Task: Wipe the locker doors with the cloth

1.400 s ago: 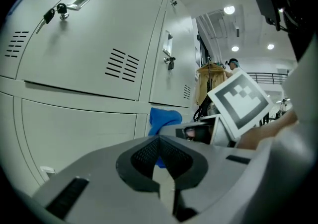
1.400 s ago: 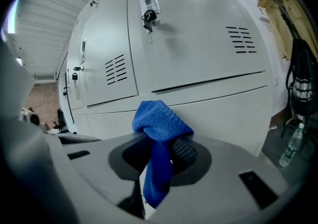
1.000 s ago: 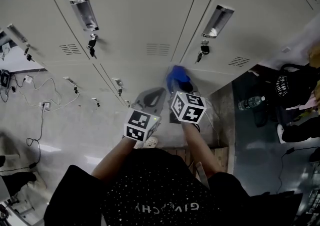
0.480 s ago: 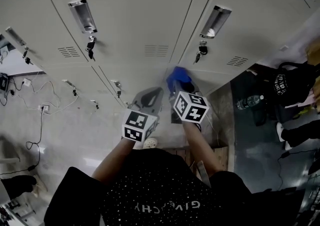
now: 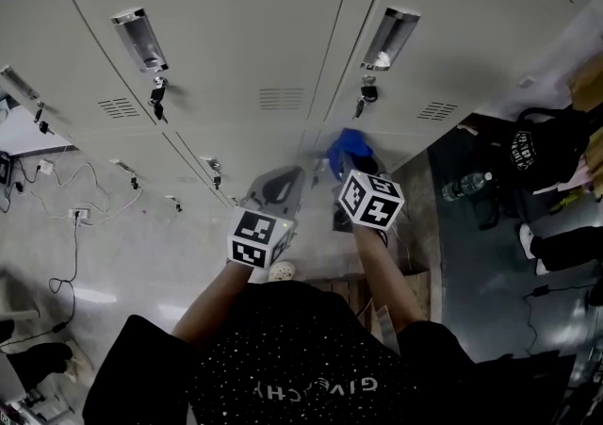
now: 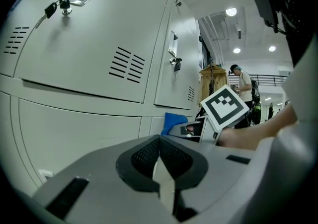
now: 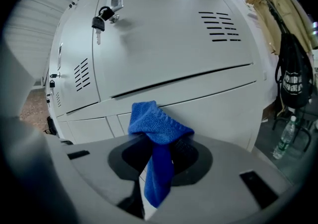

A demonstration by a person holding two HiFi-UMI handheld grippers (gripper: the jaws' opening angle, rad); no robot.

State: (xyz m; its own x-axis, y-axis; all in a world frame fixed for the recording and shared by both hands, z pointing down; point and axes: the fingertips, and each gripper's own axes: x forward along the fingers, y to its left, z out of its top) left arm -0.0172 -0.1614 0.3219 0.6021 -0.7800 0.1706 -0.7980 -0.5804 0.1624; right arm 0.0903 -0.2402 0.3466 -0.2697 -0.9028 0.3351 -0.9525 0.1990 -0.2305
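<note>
One blue cloth (image 7: 158,121), centre of frame, pinched in the right gripper (image 7: 160,154), close to the locker doors (image 5: 264,27). One left gripper (image 6: 160,157), lower left of it, jaws together, empty.

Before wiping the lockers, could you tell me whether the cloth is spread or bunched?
Bunched: the cloth sits crumpled in the right tool, a tail hanging down between its jaws.
</note>
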